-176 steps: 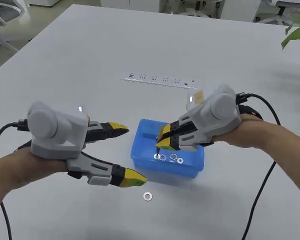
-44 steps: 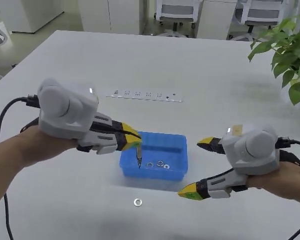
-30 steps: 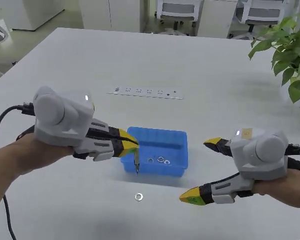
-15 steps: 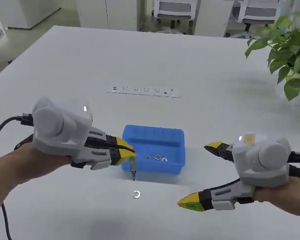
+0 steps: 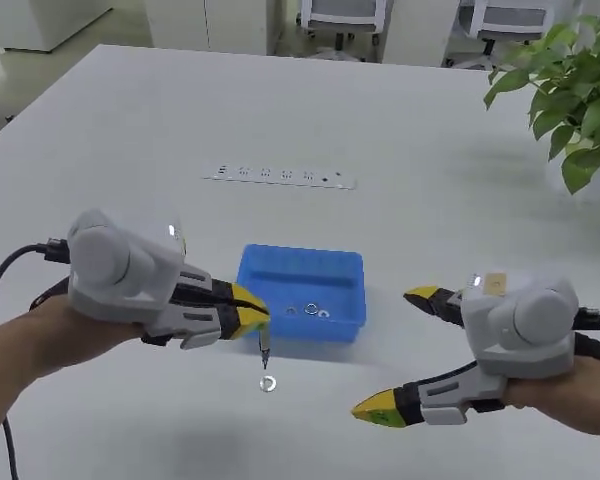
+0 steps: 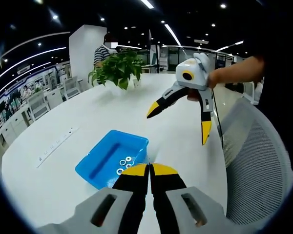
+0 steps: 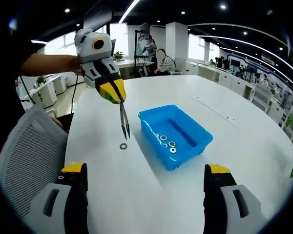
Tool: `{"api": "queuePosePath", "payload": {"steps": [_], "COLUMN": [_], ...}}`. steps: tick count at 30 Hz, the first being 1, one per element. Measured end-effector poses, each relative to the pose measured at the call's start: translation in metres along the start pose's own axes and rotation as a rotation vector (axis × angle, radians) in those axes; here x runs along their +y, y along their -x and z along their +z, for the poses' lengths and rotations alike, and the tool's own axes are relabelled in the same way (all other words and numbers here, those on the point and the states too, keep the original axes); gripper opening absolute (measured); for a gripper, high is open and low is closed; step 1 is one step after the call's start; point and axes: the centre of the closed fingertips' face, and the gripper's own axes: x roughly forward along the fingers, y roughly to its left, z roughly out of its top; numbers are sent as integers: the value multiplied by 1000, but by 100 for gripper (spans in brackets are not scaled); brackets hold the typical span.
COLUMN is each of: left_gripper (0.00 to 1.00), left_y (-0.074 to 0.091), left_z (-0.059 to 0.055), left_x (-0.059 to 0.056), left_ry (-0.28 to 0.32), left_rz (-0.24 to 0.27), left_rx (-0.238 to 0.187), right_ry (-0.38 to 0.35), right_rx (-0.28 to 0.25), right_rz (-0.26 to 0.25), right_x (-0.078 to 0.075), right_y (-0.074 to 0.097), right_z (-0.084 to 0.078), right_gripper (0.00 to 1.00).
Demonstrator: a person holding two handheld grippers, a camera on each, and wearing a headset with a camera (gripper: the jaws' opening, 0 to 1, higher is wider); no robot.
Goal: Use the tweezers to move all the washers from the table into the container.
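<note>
Tweezers (image 5: 264, 352) hang tips-down just above one washer (image 5: 268, 384) beside blue container (image 5: 280, 282).

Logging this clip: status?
Left claw shut on thin metal tweezers, tips by lone silver washer on white table. Right claw open, idle. Other washers in blue plastic container. Nothing obstructing.

Bright even light from ceiling strips (image 6: 173, 35), soft shadows, fisheye-warped edges, perhaps slight blur.

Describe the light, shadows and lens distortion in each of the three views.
Head view: soft, even light, straight lines, only a faint shadow in front of the blue container on the table. Left gripper view: strong fisheye bending the table edge, bright ceiling strip lights above. Right gripper view: the same fisheye curve, yet the tweezers and the washer look sharp.
</note>
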Motion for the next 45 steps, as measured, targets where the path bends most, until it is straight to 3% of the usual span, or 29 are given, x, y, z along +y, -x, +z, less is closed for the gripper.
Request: {"api": "queuePosePath", "payload": {"steps": [30,38,45], "left_gripper": [6,6,6], "left_y": [-9,-8,-6], "left_z": [-11,-11,-11], "left_x": [-5,-8,-14], "left_ry": [3,-9,-10], "left_rz": [-27,-41,-57], "left_rx": [12,23,26], "right_ry": [6,53,118], "right_rx": [17,-1,-8], "right_rz": [24,68,126], "right_x": [6,13,22], "right_y": [-5,-13,-23], "right_z": [-4,5,14], "right_gripper": [97,89,76]}}
